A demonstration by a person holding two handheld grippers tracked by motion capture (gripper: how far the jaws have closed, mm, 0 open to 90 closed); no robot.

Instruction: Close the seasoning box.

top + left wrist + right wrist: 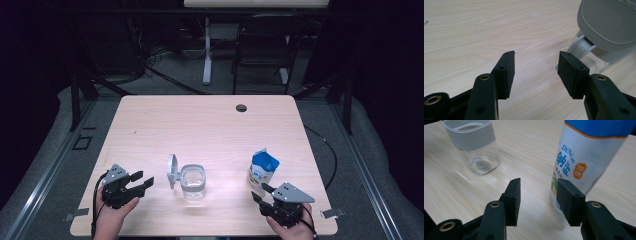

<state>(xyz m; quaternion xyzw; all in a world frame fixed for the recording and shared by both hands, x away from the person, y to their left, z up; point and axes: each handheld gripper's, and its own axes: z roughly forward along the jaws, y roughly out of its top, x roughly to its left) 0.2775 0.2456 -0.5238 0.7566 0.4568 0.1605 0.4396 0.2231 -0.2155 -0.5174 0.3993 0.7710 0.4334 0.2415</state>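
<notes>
High view: a light wooden table carries a clear jar with a grey collar and a grey flip lid hinged open on its left side, standing near the front edge at centre; a blue-and-white salt pouch stands upright to the right of the jar, well apart from it. The left gripper, held in a hand at the front left, points toward the jar with its jaws spread and nothing between them, near the lid but apart from it. The right gripper, held in a hand at the front right, points at the base of the pouch, jaws spread. Left gripper view: left gripper released, bare tabletop between the pads; the grey lid and the jar's collar lie just beyond the right-hand jaw, not touched. Right gripper view: right gripper released; the pouch stands upright ahead, its lower edge just behind the right-hand jaw, whether touching cannot be told; the pads do not press on it. The jar stands farther off at upper left, empty-looking.
</notes>
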